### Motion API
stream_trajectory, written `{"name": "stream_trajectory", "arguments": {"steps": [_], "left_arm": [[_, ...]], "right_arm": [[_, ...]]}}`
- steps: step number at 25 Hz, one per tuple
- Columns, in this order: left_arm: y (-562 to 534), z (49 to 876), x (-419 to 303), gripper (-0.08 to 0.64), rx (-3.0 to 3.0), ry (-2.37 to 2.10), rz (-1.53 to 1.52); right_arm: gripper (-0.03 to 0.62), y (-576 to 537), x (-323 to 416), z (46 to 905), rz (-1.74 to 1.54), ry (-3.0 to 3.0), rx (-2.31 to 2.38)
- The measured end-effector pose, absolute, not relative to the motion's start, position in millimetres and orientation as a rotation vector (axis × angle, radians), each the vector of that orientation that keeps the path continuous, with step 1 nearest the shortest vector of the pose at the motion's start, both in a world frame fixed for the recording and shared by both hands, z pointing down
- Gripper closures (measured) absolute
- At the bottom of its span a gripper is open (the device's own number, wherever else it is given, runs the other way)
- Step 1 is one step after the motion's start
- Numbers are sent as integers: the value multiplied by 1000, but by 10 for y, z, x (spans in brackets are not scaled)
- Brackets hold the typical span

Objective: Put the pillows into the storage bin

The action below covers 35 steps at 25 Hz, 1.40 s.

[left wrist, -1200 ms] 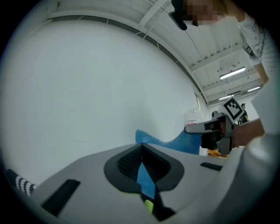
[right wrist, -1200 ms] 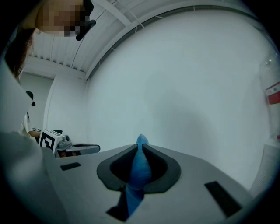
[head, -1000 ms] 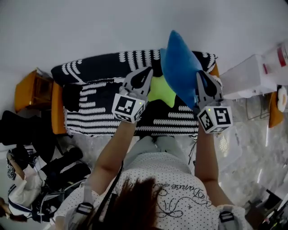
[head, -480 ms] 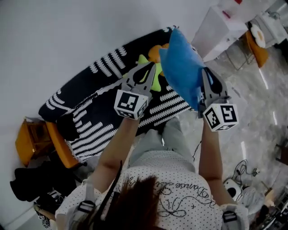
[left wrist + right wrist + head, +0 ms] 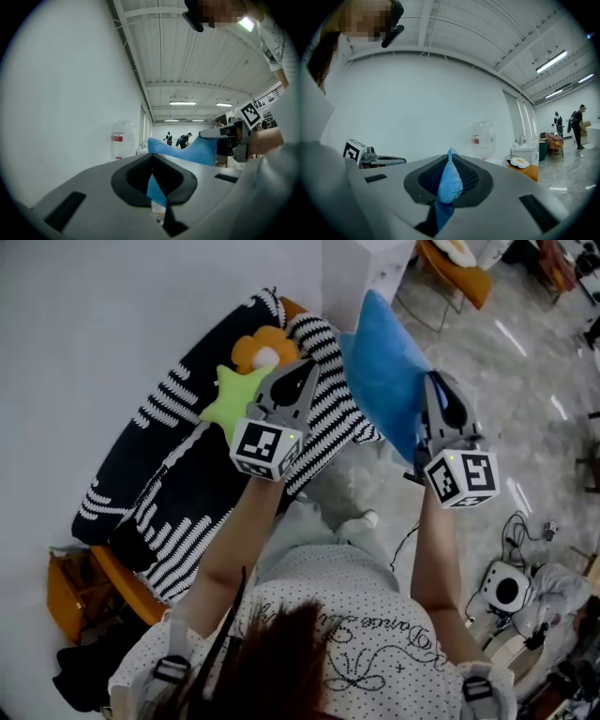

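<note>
My right gripper (image 5: 437, 397) is shut on the edge of a blue pillow (image 5: 382, 379), which it holds up in the air; blue fabric (image 5: 450, 183) bulges between its jaws. My left gripper (image 5: 300, 379) is shut and holds nothing; it hangs just left of the blue pillow, apart from it. Below it a green star pillow (image 5: 232, 399) and an orange flower pillow (image 5: 266, 346) lie on a black-and-white striped sofa (image 5: 178, 484). A white bin (image 5: 364, 266) stands at the top edge, beyond the sofa's end. From the left gripper view the blue pillow (image 5: 185, 151) runs across to the right gripper (image 5: 220, 135).
An orange chair with an egg-shaped cushion (image 5: 454, 257) stands on the shiny floor at the top right. Cables and a round device (image 5: 506, 589) lie on the floor at the right. An orange side table (image 5: 73, 589) and dark bags sit at the lower left.
The view has swung round to the right: the sofa now lies at the left and open floor at the right. The right gripper still carries the blue pillow; both grippers keep their spacing.
</note>
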<state>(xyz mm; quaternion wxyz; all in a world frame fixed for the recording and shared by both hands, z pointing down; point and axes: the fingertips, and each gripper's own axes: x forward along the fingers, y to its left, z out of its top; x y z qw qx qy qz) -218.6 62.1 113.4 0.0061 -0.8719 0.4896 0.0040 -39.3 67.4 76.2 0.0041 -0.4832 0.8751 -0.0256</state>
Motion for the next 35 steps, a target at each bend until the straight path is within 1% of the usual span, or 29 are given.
{"name": "stream_trajectory", "arguments": {"steps": [9,14,19,24,35], "left_arm": [[793,1131,-381,557,-2837,1456,105],[769,1287,289,557,-2875,1413,44],[634,1465,724,557,-2926,1338,-26],[248,1715,1095,557,-2982,1283,-47],[-928,2475,1771,557,-3132,1112,-121]], "right_arm": [[555,1053,1299,787,-62,2722,-1567],[555,1105,2002,886,-68,2703,-1618],[557,1053,2479,1097,-137,2641,-1712],[557,789,2813,1417,-213,2625,-1786],[557,-250,3349,2348,-444,2650,-1909]]}}
